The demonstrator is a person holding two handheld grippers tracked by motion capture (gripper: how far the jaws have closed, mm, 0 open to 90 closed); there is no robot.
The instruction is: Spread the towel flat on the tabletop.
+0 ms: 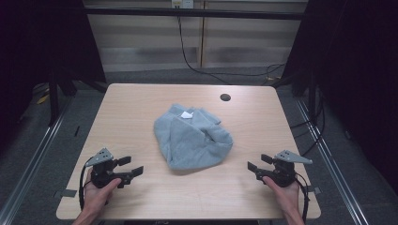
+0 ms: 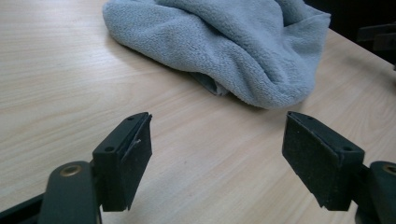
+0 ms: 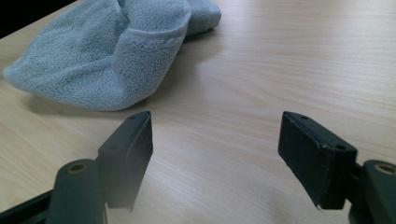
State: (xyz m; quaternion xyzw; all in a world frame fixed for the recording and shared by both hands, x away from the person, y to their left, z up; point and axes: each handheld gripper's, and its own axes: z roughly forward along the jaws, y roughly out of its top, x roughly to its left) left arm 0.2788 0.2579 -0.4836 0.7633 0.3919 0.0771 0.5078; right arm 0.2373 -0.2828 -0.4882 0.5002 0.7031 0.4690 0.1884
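Two grippers sit low at the near edge of the table, one in each of my hands, and both stand released with nothing between their jaws. My left gripper (image 1: pixel 126 168) rests near the near-left corner, jaws spread wide and aimed inward and slightly away from me. My right gripper (image 1: pixel 259 162) mirrors it near the near-right corner, jaws equally wide, aimed inward toward the middle. In each gripper view the bare wooden table (image 2: pixel 60 84) fills the gap between the two black pads, so neither touches anything yet.

Going outward from the jaws, the grey towel (image 1: pixel 193 136) lies crumpled in a heap at the middle of the table, farther from me than both grippers and roughly between them. From the left gripper view the towel (image 2: pixel 233 46) lies ahead and a little to the right; from the right gripper view the towel (image 3: pixel 107 56) lies ahead and to the left. Its bulk runs from a far end, where a small white tag (image 1: pixel 187 114) shows, toward a rounded near edge.

I judge both hands about equally near; the near edge leans faintly toward my left. A dark round hole (image 1: pixel 225 97) sits in the table beyond the heap.
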